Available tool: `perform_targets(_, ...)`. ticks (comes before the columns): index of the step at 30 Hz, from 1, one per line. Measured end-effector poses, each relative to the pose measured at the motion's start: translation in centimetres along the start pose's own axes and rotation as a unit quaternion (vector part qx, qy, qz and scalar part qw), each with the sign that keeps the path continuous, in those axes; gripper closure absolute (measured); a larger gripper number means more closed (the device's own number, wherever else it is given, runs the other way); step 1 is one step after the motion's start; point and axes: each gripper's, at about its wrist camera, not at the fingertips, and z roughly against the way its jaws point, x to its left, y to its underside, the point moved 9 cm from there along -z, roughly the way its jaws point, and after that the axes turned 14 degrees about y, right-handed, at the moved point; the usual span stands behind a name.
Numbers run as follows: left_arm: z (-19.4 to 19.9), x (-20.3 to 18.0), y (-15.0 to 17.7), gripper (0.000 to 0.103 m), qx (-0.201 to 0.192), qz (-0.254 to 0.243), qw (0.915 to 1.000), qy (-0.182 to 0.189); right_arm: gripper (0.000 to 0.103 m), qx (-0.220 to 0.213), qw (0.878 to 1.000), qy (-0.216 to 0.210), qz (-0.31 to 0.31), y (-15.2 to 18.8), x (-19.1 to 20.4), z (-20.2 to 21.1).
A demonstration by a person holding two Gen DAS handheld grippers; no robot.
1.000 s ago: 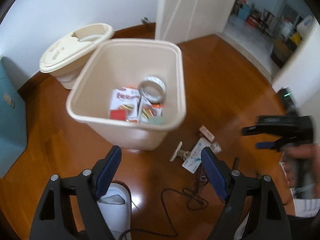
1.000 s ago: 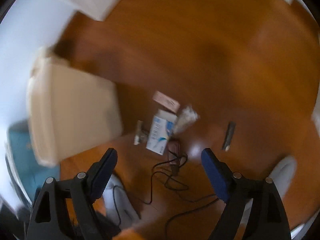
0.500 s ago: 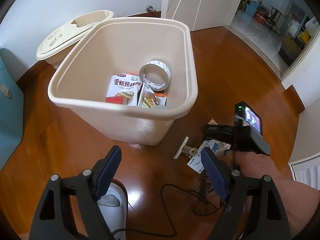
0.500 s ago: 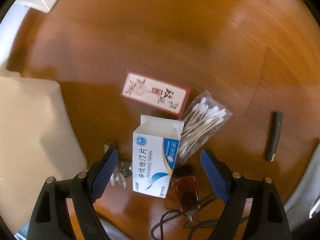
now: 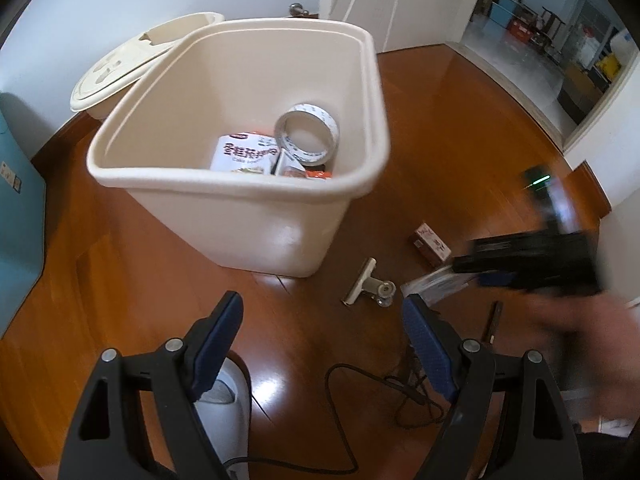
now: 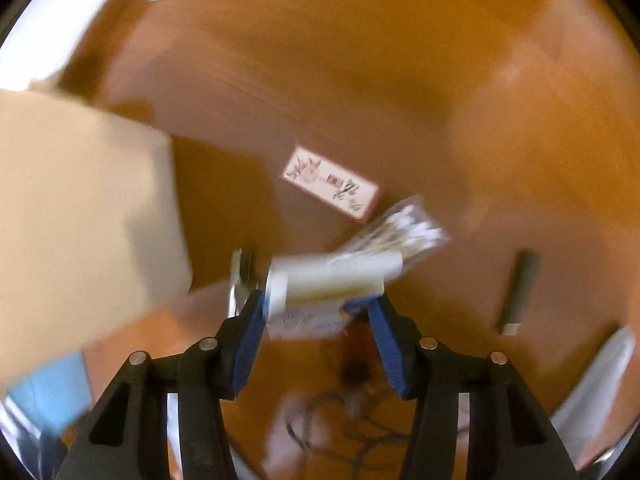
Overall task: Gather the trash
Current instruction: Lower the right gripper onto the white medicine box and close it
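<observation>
A cream trash bin (image 5: 240, 184) stands on the wooden floor, holding a tape roll (image 5: 307, 133) and food packets (image 5: 244, 156). My left gripper (image 5: 320, 340) is open and empty, in front of the bin. My right gripper (image 6: 320, 312) is shut on the white and blue medicine box (image 6: 328, 280) and holds it just off the floor, right of the bin (image 6: 80, 208). It shows blurred in the left wrist view (image 5: 532, 264). On the floor lie a pink box (image 6: 330, 188), a bag of cotton swabs (image 6: 404, 228) and a metal clip (image 5: 366, 286).
The bin's lid (image 5: 136, 60) leans on the wall behind it. A black cable (image 5: 384, 384) and a dark stick (image 6: 520, 292) lie on the floor. A white appliance (image 5: 224, 400) sits under my left gripper. A teal cabinet (image 5: 16, 184) is at left, an open doorway (image 5: 540, 32) at right.
My right gripper dropped onto the medicine box, closed on it and lifted it. My left gripper moved slightly nearer the bin.
</observation>
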Motion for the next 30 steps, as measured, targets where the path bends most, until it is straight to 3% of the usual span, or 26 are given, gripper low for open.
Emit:
perform_targets(2, -0.5, -0.6, 0.5, 0.021, 0.007, -0.005, 1.0000, 0.000, 0.054, 0.006, 1.000, -0.002, 0.019, 0.8, -2.7, 3.6)
perform_targets(3, -0.9, -1.1, 1.0, 0.021, 0.012, -0.008, 0.9999, -0.002, 0.062, 0.005, 1.000, -0.009, 0.023, 1.1, -4.3, 5.8)
perform_targets(7, -3.1, -3.3, 2.4, 0.021, 0.031, -0.014, 0.9994, 0.005, 0.068, -0.030, 0.999, -0.021, 0.039, 3.3, -11.1, 13.4)
perform_targets(8, -3.7, -3.7, 2.8, 0.021, 0.037, -0.014, 0.9992, 0.006, 0.074, -0.037, 0.998, -0.022, 0.038, 3.9, -12.4, 14.1)
perform_targets(10, -5.4, -4.6, 3.9, 0.021, 0.052, -0.013, 0.9985, 0.006, 0.083, -0.034, 0.999, -0.025, 0.033, 5.4, -14.9, 14.0)
perform_targets(14, -7.3, -5.5, 5.2, 0.021, 0.070, -0.029, 0.9971, -0.005, 0.084, -0.016, 0.998, -0.036, 0.047, 7.2, -16.6, 12.4)
perform_targets(16, -7.9, -5.6, 5.7, 0.021, 0.079, -0.035, 0.9962, -0.013, 0.083, 0.019, 0.998, -0.047, 0.034, 6.9, -17.0, 9.3)
perform_targets(17, -8.1, -5.5, 5.8, 0.021, 0.081, -0.036, 0.9959, -0.016, 0.078, 0.024, 0.999, -0.045, 0.010, 6.1, -17.1, 7.8)
perform_targets(19, -8.5, -5.2, 6.3, 0.021, 0.085, -0.033, 0.9955, -0.026, 0.052, 0.040, 0.997, -0.055, -0.040, 4.0, -17.8, 5.0)
perform_targets(20, -8.7, -5.0, 6.4, 0.021, 0.086, -0.031, 0.9954, -0.028, 0.026, 0.049, 0.995, -0.058, -0.069, 3.1, -18.0, 3.7)
perform_targets(21, -9.0, -4.8, 6.5, 0.021, 0.088, -0.028, 0.9953, -0.030, 0.015, 0.055, 0.992, -0.055, -0.102, 2.3, -18.2, 2.5)
perform_targets(24, -9.8, -4.7, 6.6, 0.021, 0.088, -0.026, 0.9952, -0.032, 0.015, 0.063, 0.986, -0.067, -0.139, -0.4, -16.3, -0.6)
perform_targets(27, -10.5, -4.9, 6.4, 0.021, 0.086, -0.029, 0.9954, -0.030, 0.015, 0.062, 0.973, -0.076, -0.209, -2.4, -15.9, -3.6)
perform_targets(30, -10.8, -4.7, 6.0, 0.021, 0.079, -0.022, 0.9963, -0.024, 0.015, 0.053, 0.969, -0.058, -0.236, -3.9, -15.8, -6.1)
